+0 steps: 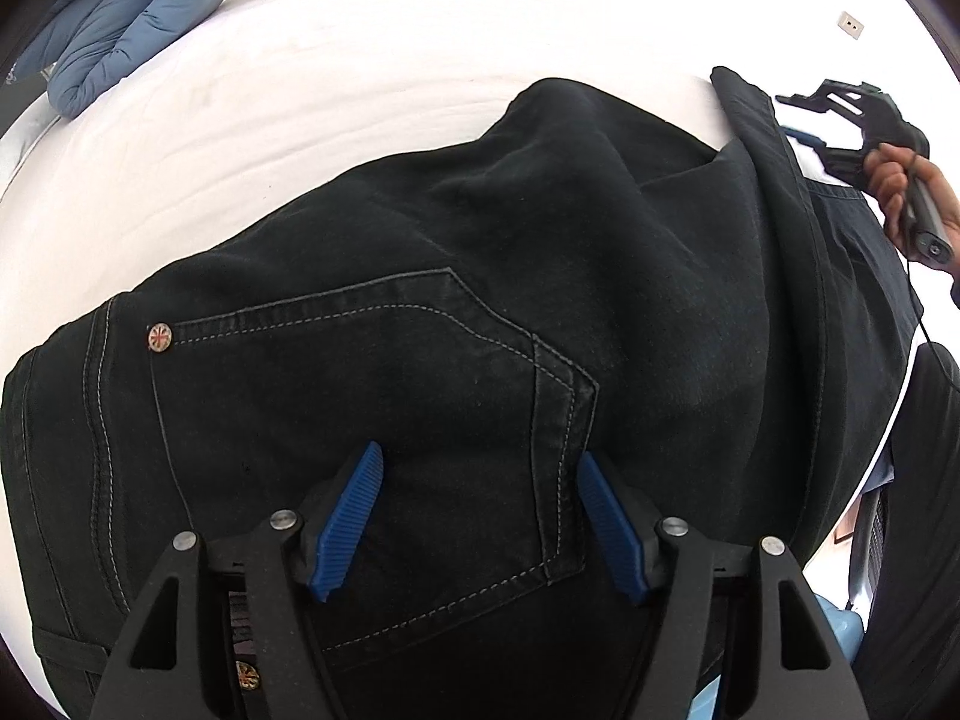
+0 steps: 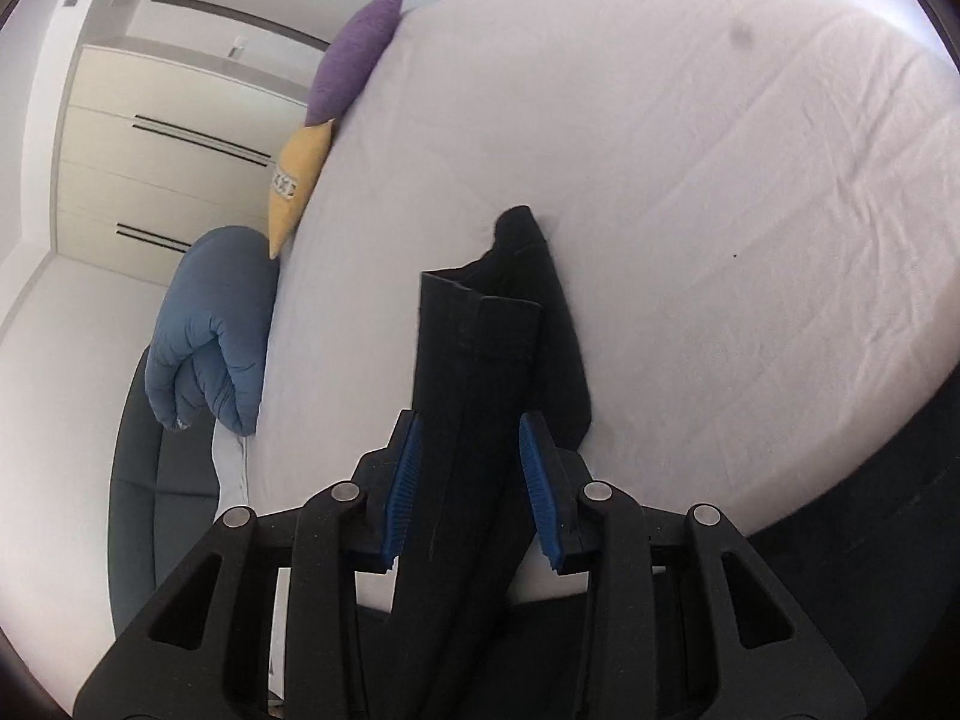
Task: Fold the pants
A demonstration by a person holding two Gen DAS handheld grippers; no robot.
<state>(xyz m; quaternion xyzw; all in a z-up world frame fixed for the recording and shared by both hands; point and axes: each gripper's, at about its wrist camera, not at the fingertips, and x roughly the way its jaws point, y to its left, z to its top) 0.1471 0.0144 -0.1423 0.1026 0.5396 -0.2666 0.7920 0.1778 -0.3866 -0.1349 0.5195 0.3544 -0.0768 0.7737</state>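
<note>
Black denim pants [image 1: 456, 312] are lying across the white bedsheet [image 1: 360, 90] in the left wrist view, back pocket facing up. The left gripper [image 1: 480, 516] is hovering over that pocket, its blue ribbed pads [image 1: 351, 516] standing apart with nothing between them. At the far right, a hand [image 1: 900, 186] is holding the other tool.

From the right wrist view, the right gripper [image 2: 471, 486] is clamping a folded pant leg [image 2: 474, 372], blue pads pressing both sides. Purple, yellow and blue cushions [image 2: 354, 54] are lining the bed's edge.
</note>
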